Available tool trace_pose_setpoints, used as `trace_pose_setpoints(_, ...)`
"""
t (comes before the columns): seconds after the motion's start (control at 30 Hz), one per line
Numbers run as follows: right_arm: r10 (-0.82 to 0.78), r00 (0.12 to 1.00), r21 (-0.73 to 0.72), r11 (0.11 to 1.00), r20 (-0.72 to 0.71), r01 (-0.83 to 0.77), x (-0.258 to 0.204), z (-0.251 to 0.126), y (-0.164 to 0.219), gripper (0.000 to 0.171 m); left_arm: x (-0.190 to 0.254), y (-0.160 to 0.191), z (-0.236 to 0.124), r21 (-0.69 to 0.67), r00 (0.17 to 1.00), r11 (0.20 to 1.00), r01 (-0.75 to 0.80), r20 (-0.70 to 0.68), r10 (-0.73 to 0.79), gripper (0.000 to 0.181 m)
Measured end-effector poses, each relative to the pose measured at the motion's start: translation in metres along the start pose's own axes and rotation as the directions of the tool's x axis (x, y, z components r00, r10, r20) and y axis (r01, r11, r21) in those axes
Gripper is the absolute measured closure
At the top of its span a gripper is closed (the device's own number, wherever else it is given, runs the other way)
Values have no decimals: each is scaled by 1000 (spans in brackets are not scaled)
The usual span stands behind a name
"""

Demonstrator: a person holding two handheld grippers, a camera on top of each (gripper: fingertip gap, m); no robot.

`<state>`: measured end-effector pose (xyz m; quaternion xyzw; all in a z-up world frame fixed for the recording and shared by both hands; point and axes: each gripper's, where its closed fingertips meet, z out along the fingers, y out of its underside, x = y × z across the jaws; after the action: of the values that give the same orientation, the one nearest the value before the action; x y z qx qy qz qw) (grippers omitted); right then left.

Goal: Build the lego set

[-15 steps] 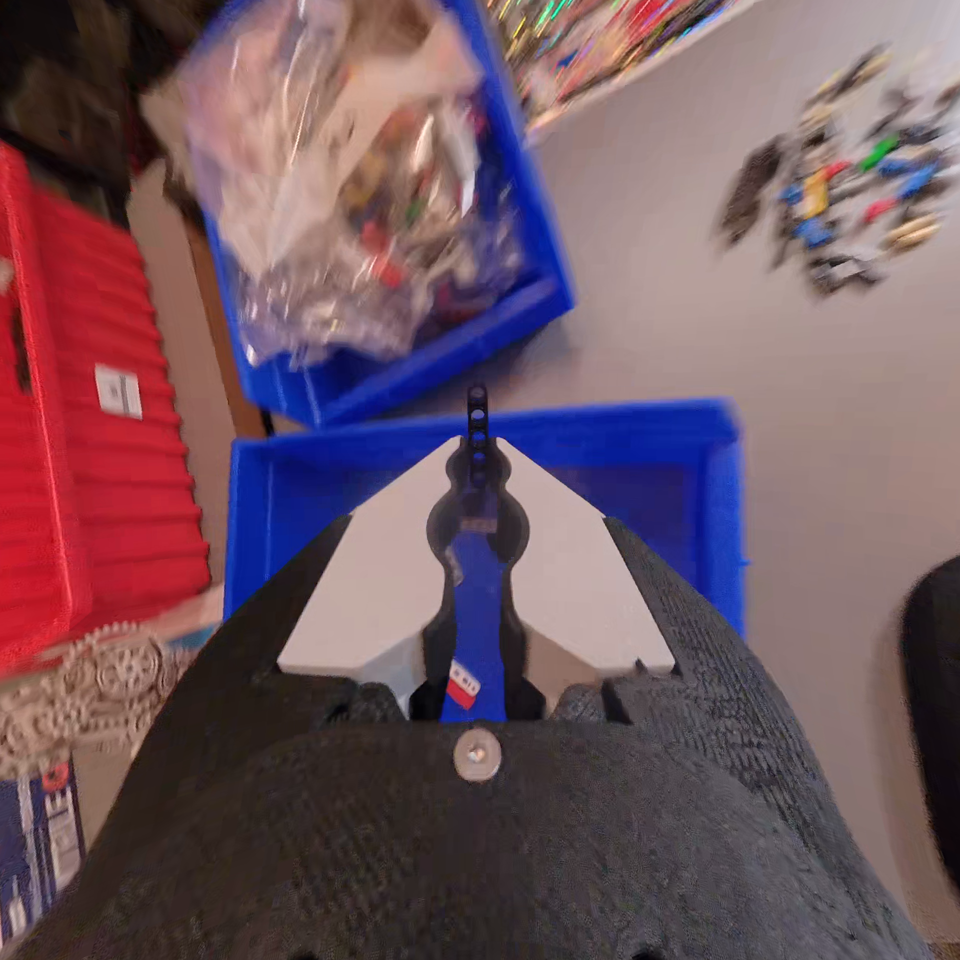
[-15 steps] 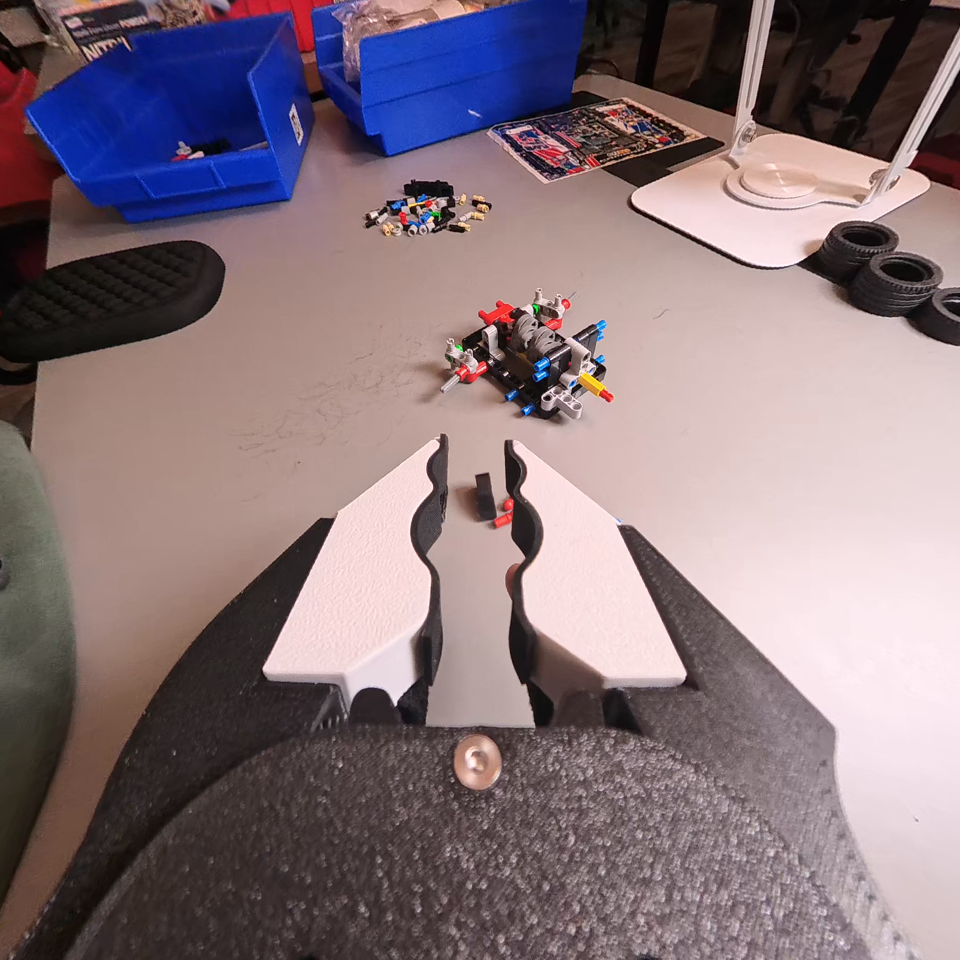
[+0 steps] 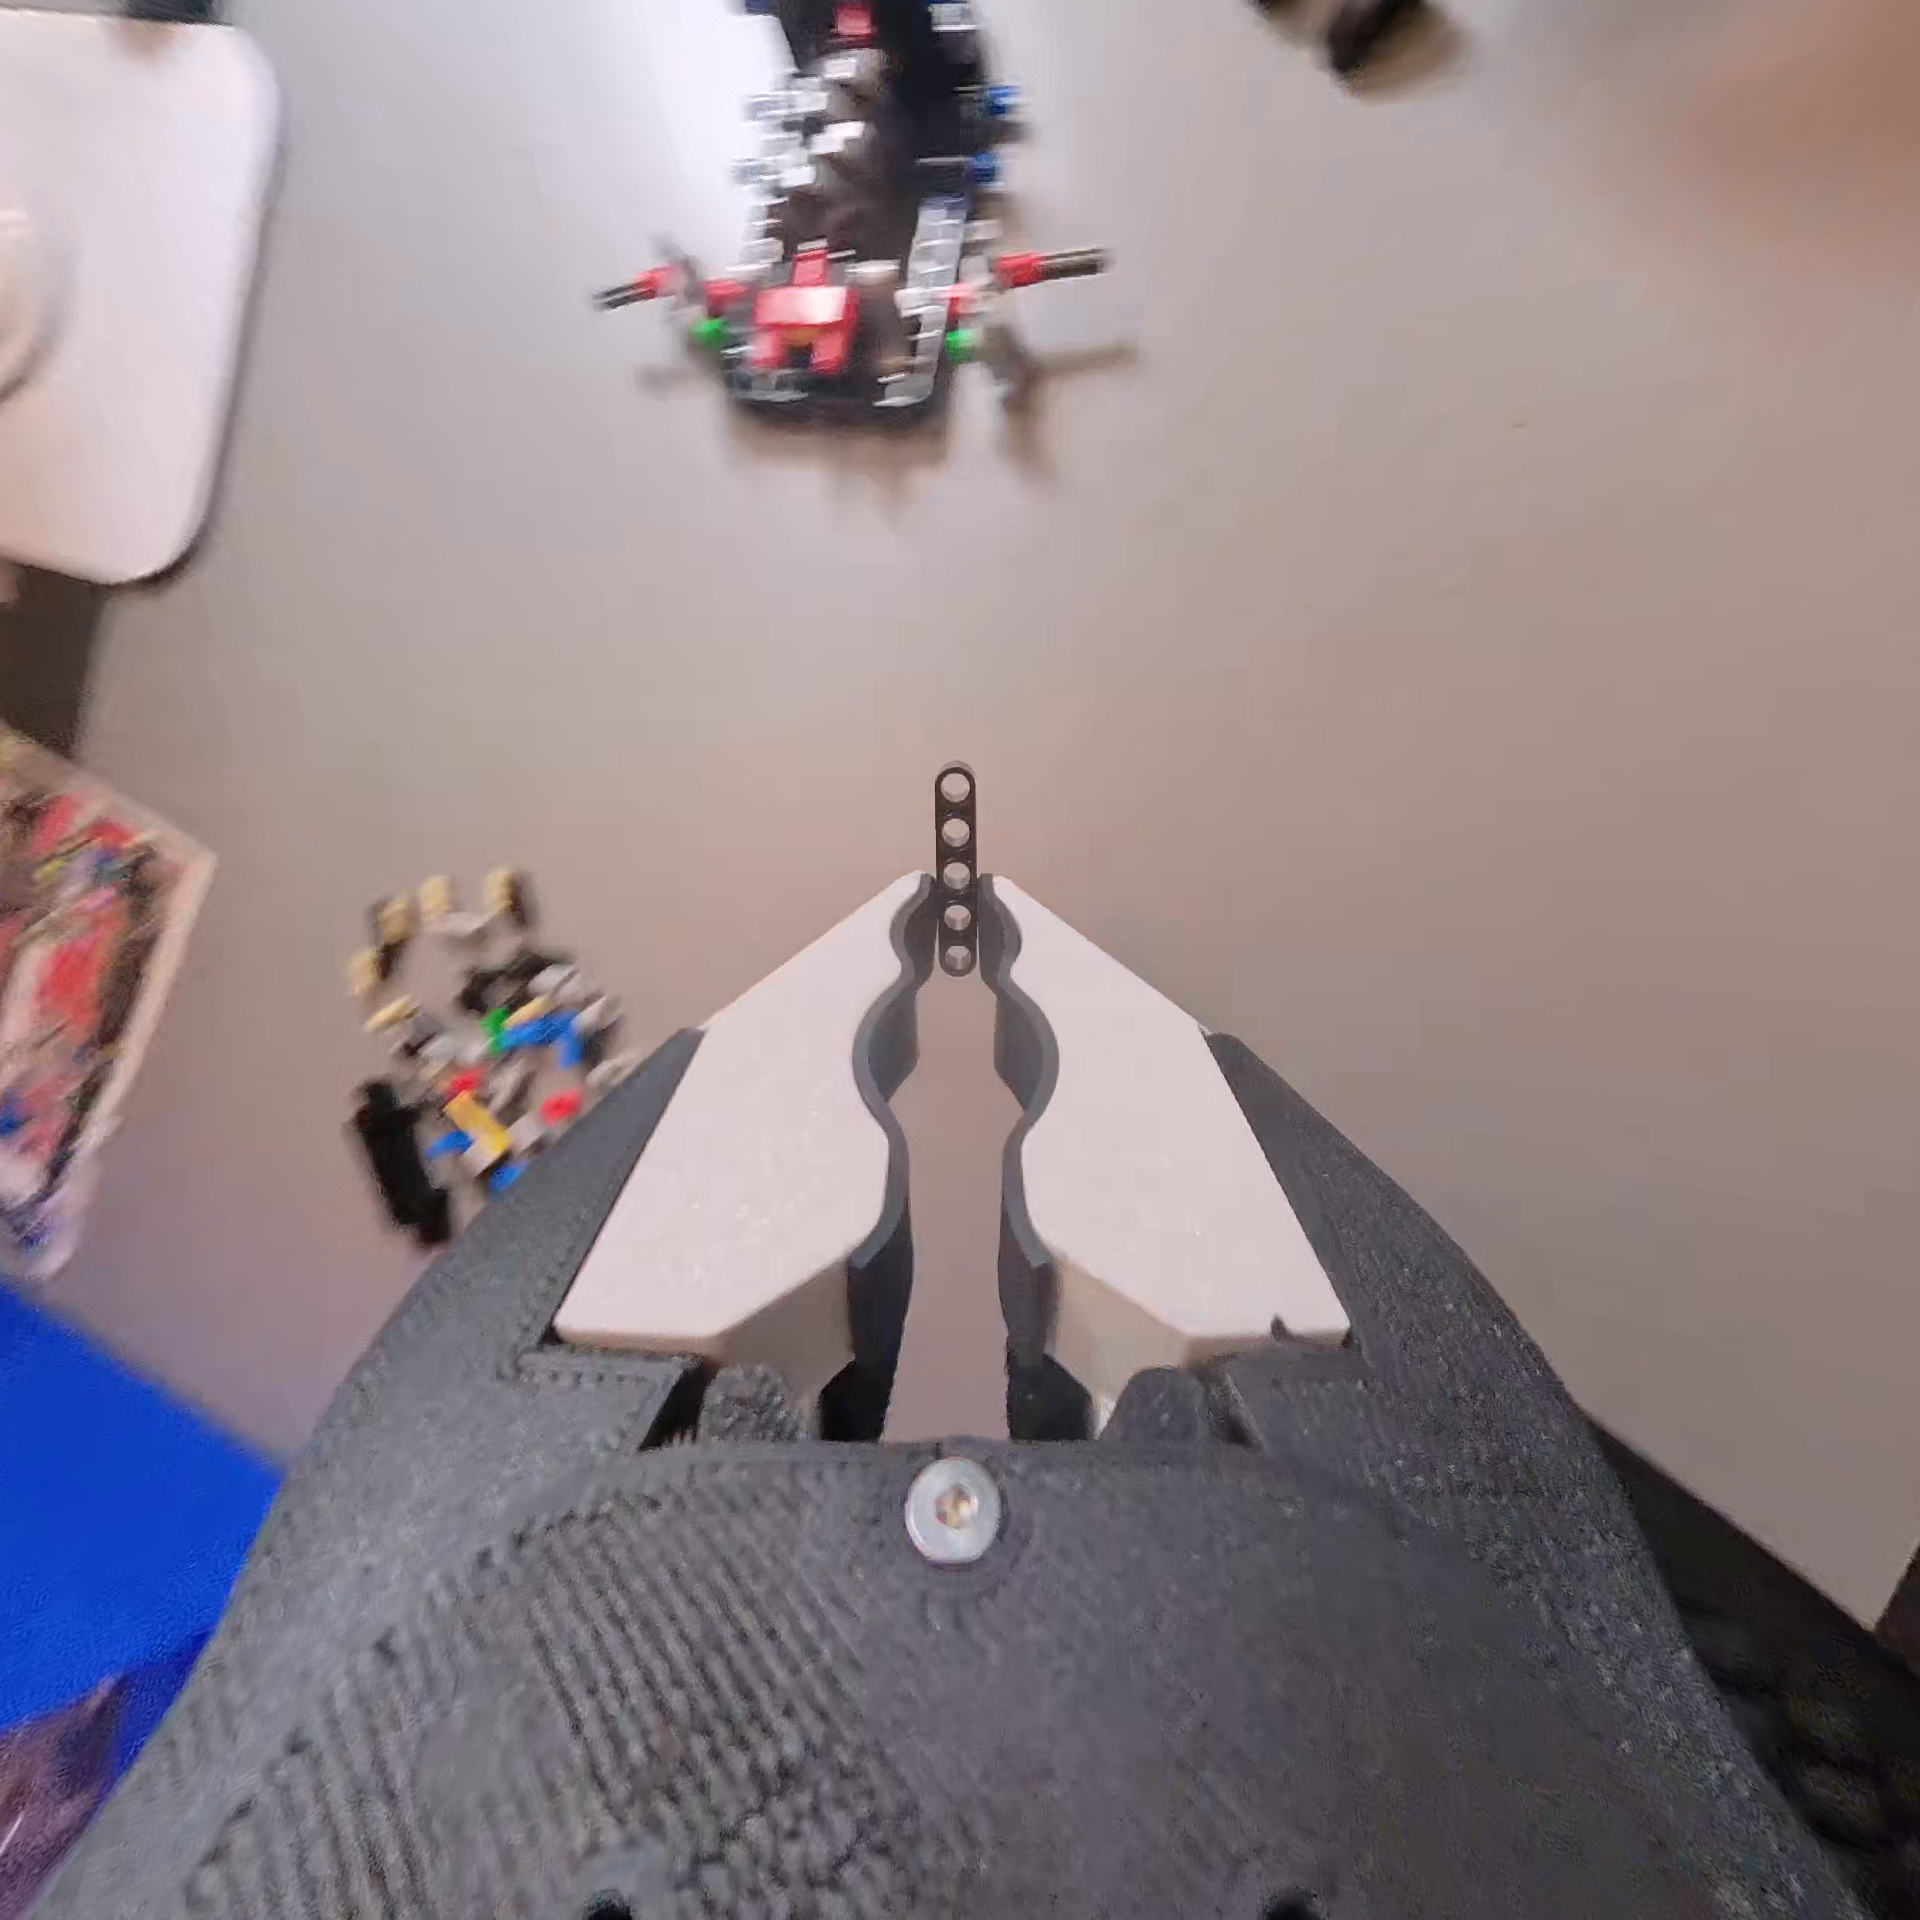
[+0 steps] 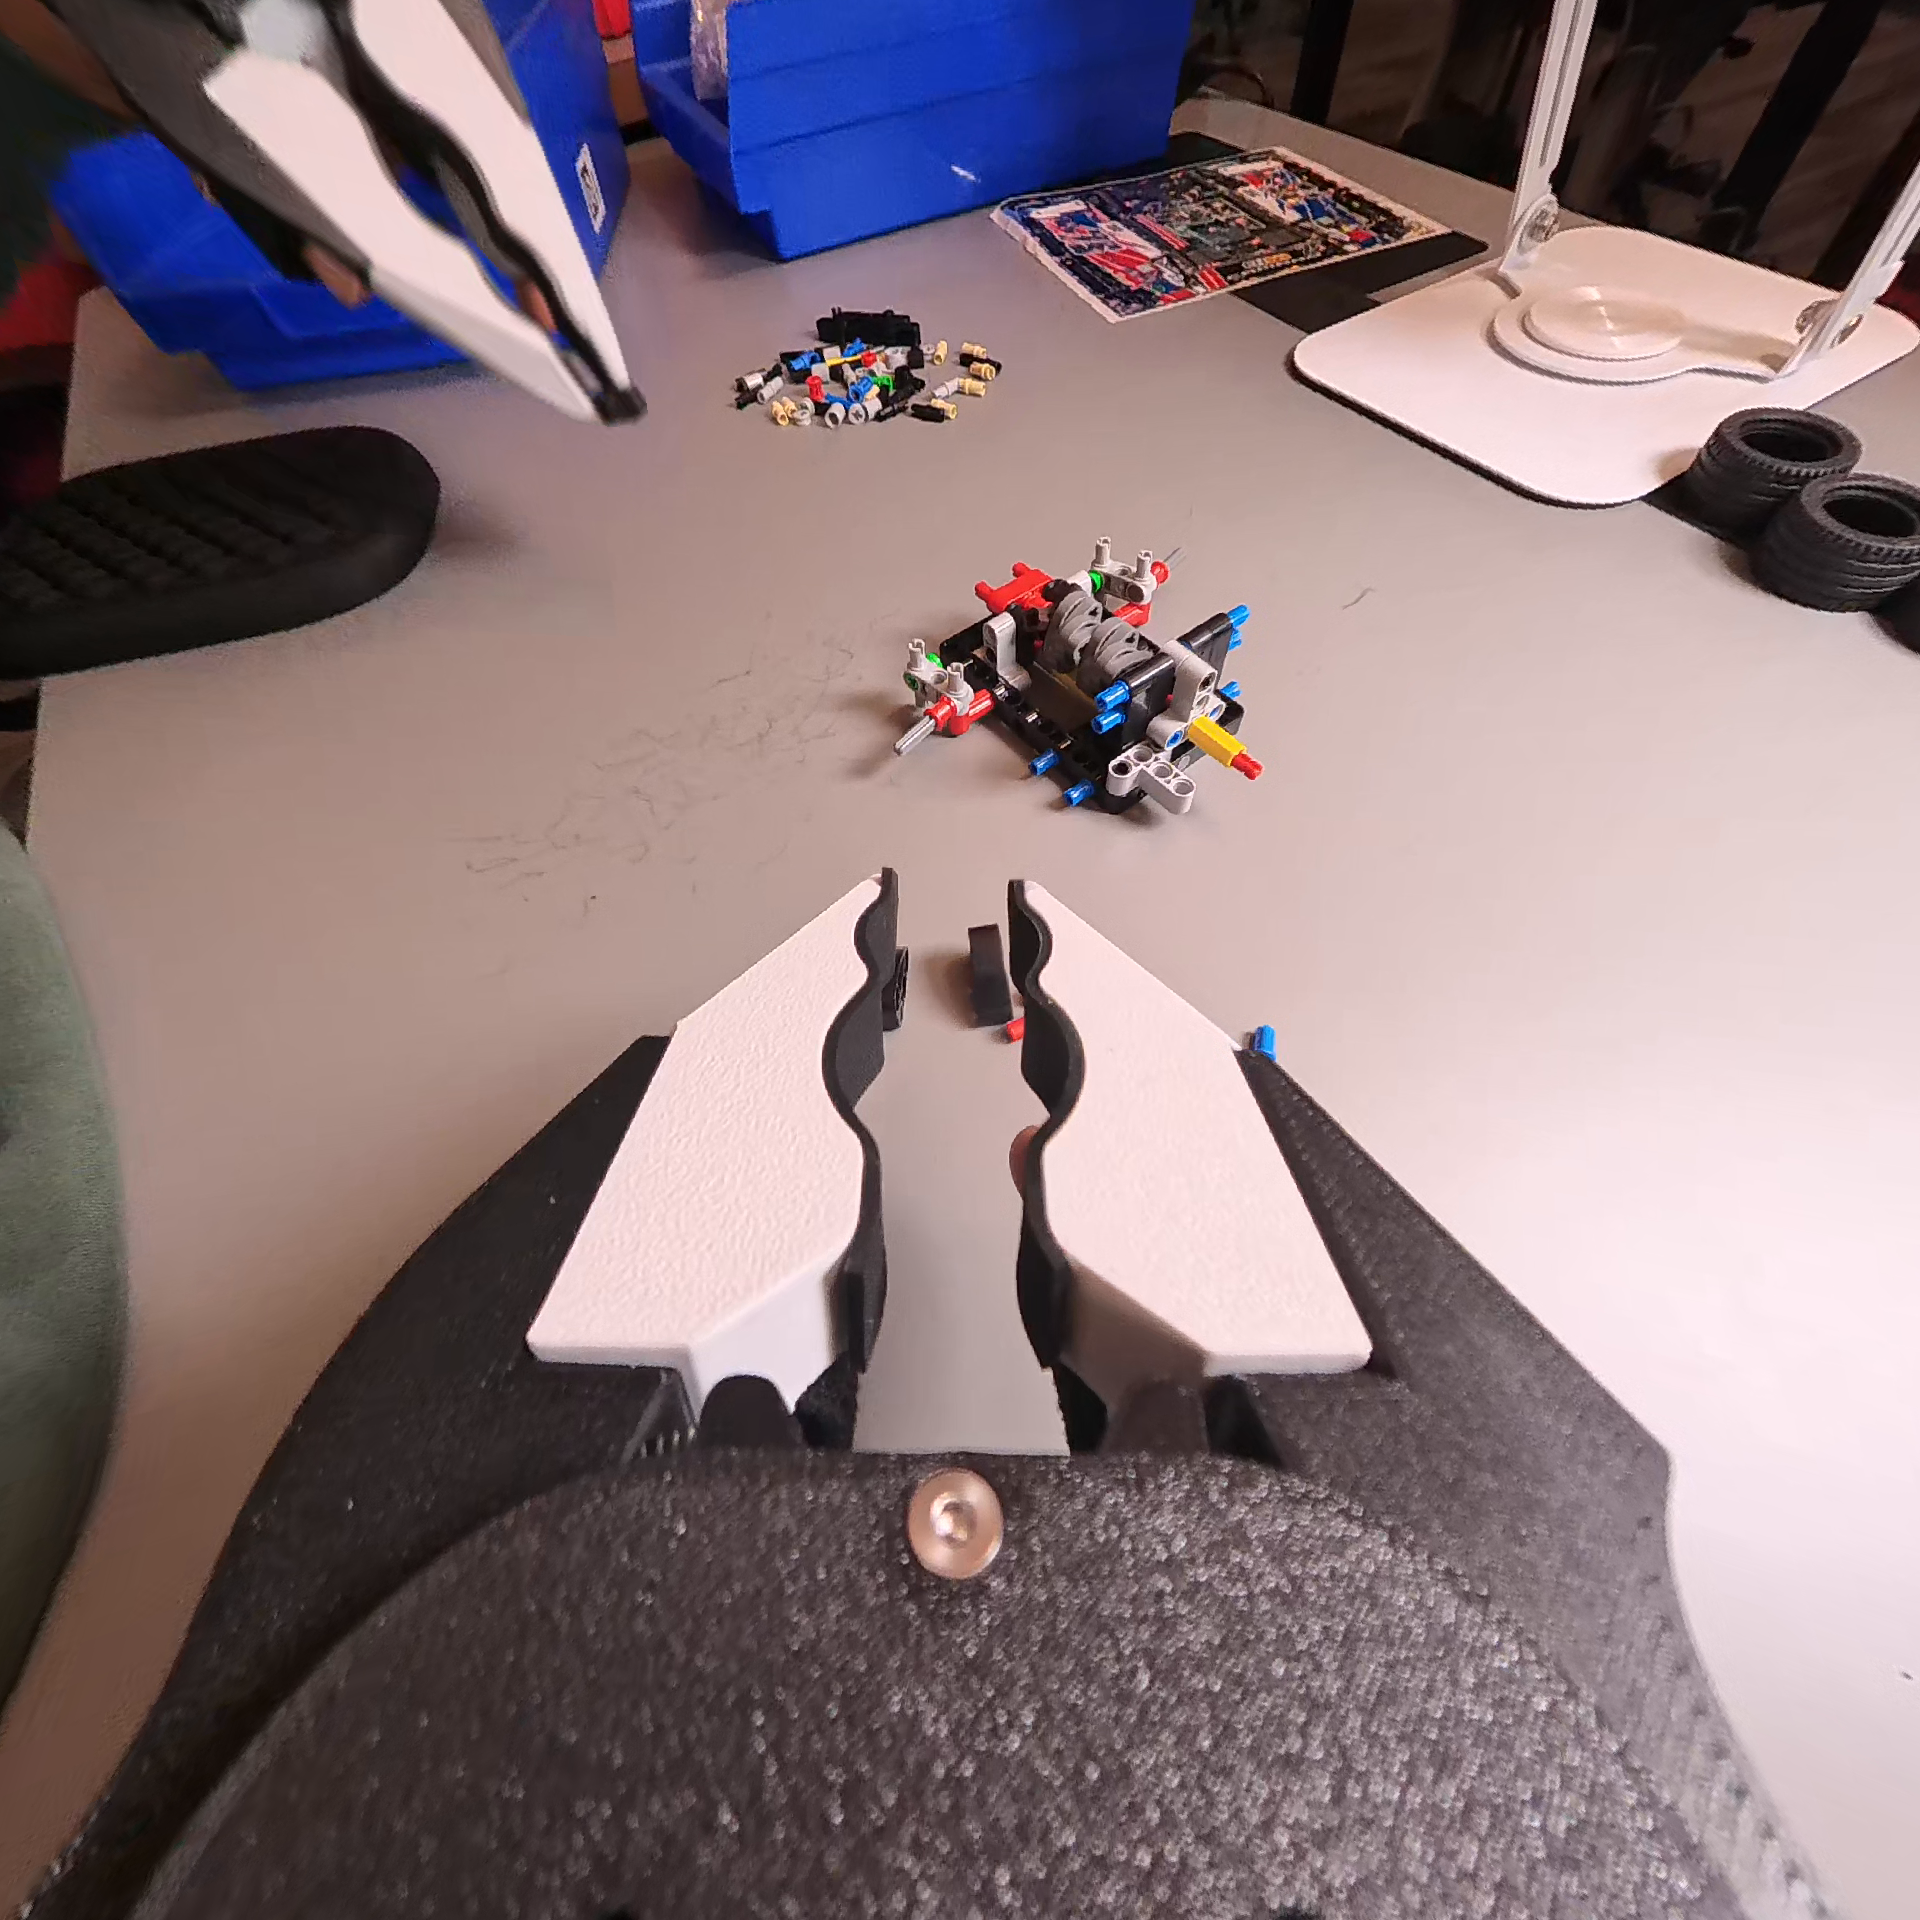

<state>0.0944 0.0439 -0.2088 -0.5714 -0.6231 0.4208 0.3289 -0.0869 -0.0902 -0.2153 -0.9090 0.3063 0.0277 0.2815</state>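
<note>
My left gripper [image 3: 956, 883] is shut on a thin black beam with holes [image 3: 956, 831], held in the air over the grey table; it also shows at the upper left of the right wrist view [image 4: 613, 400]. The partly built lego model [image 3: 852, 281] lies ahead of it, and shows mid-table in the right wrist view [image 4: 1081, 675]. My right gripper [image 4: 951, 894] is open, low over the table, with a small black piece [image 4: 987, 971] and a small red pin [image 4: 1015, 1029] lying between its fingertips. A pile of small loose parts [image 4: 862, 379] lies farther back.
Two blue bins [image 4: 914, 114] stand at the back, an instruction booklet [image 4: 1216, 229] beside them. A white lamp base [image 4: 1600, 353] and black tyres [image 4: 1808, 499] are at the right. A black padded armrest [image 4: 197, 540] juts in at the left. A blue pin [image 4: 1262, 1039] lies by my right finger. My hands' fingertips stand some 25 centimeters from each other.
My left gripper has swung away from the blue bins to above the table, still holding the black beam, and now faces the model. My right gripper has stayed put.
</note>
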Motion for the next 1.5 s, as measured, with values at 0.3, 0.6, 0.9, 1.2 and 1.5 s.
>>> trace_pose_setpoints(0.3,-16,1000,-16,1000,12,17,-4,6,5,153,73,-31,62,17,966,996,-92,-242,93,176)
trace_pose_setpoints(0.6,-42,999,-24,999,29,42,-15,12,3,154,75,-37,61,91,964,993,-73,-248,93,161)
trace_pose_setpoints(0.9,-135,984,-89,985,117,146,-64,51,-9,156,78,-28,62,167,964,986,-5,-260,49,171)
trace_pose_setpoints(1.2,-217,973,-247,941,79,230,-80,96,14,171,80,-45,70,277,984,960,-38,-155,84,176)
trace_pose_setpoints(1.5,-238,966,-262,931,99,256,-86,100,13,171,81,-51,67,312,987,946,-89,-97,125,176)
